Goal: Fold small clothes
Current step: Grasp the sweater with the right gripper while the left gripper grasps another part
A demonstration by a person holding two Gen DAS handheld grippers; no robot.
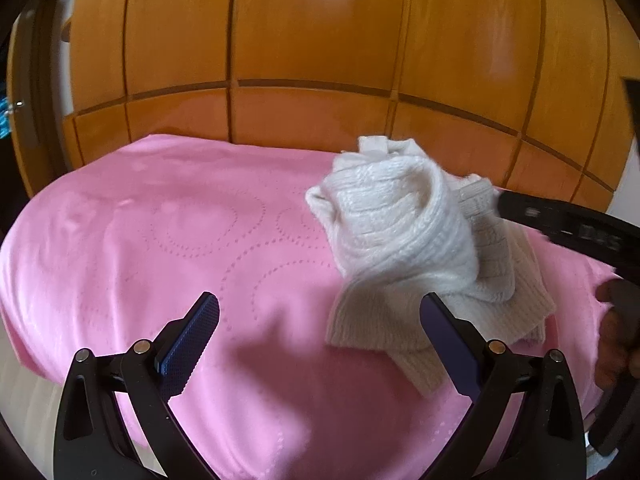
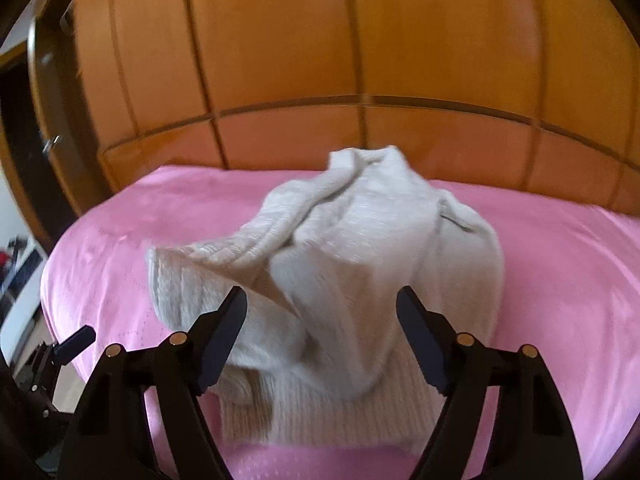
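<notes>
A cream knitted sweater [image 1: 400, 220] lies bunched in a heap on the pink blanket [image 1: 160, 240], its ribbed hem spread toward me. My left gripper [image 1: 320, 304] hovers open just in front of it, with only the blanket and the hem's edge between its fingers. One blurred finger of my right gripper [image 1: 560, 228] reaches the heap's upper right side. In the right wrist view the sweater [image 2: 360, 240] fills the gap between the wide jaws of my right gripper [image 2: 322, 292]. The pads do not visibly press on it.
The pink blanket [image 2: 560, 280] covers a rounded surface that drops off at the left and the front. Orange wooden panels [image 1: 320, 40] stand close behind it. A hand [image 1: 616, 340] shows at the right edge. A doorway and clutter [image 2: 20, 272] lie at the far left.
</notes>
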